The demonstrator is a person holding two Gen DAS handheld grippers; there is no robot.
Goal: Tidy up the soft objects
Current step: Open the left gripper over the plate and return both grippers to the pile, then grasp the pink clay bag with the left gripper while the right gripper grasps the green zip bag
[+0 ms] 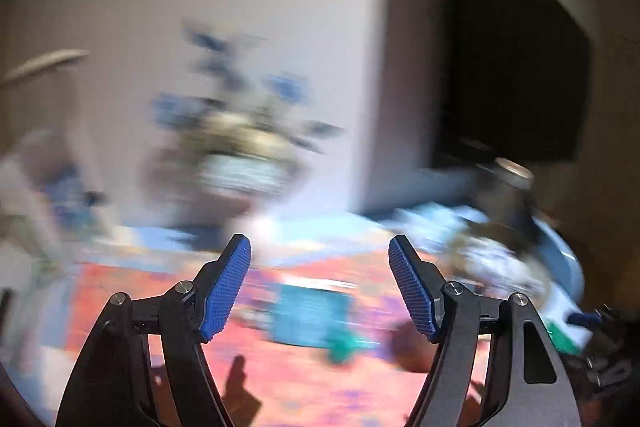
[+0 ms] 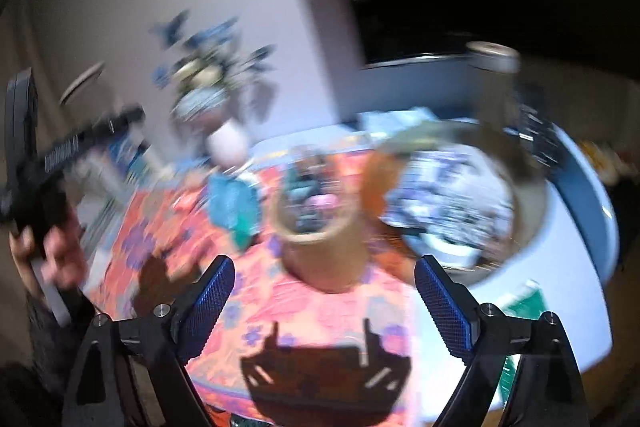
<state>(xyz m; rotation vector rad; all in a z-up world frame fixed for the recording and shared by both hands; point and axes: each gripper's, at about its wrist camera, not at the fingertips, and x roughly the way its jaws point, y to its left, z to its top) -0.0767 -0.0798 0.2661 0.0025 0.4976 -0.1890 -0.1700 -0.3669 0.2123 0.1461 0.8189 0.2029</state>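
Both views were pretty smeared with blur, so take the finer details loosely. The left gripper [image 1: 320, 287] had its blue pads spread apart with nothing between them, hanging over the bench [image 1: 288, 379], which was covered by an orange-pink flowered cloth [image 2: 320, 311]. The right gripper [image 2: 324, 303] stood even wider, also empty, and its shadow fell on the cloth right below it.

As for the soft stuff: a teal-blue cloth-like piece [image 2: 234, 205] lay on the flowered cloth, left of a tan round basket [image 2: 320, 251]. In the left wrist view that same teal piece [image 1: 316, 311] sat between the two pads in the picture, but farther off on the bench, not touched. The basket held a few dark things and something pink [image 2: 324, 203]; I couldn't tell what they were. Just right of the basket was a bigger round bowl or basket [image 2: 528, 195] with a blue-and-white patterned thing [image 2: 448, 211] inside, too blurred to name.

Behind that stood a cylindrical can or jar [image 2: 494, 67]. Against the wall was a blurry blue-flowered plant [image 2: 212, 67] with a white pot [image 2: 228, 143] near it. In the right wrist view, a hand [image 2: 52, 251] at the left edge held the other gripper's black body.
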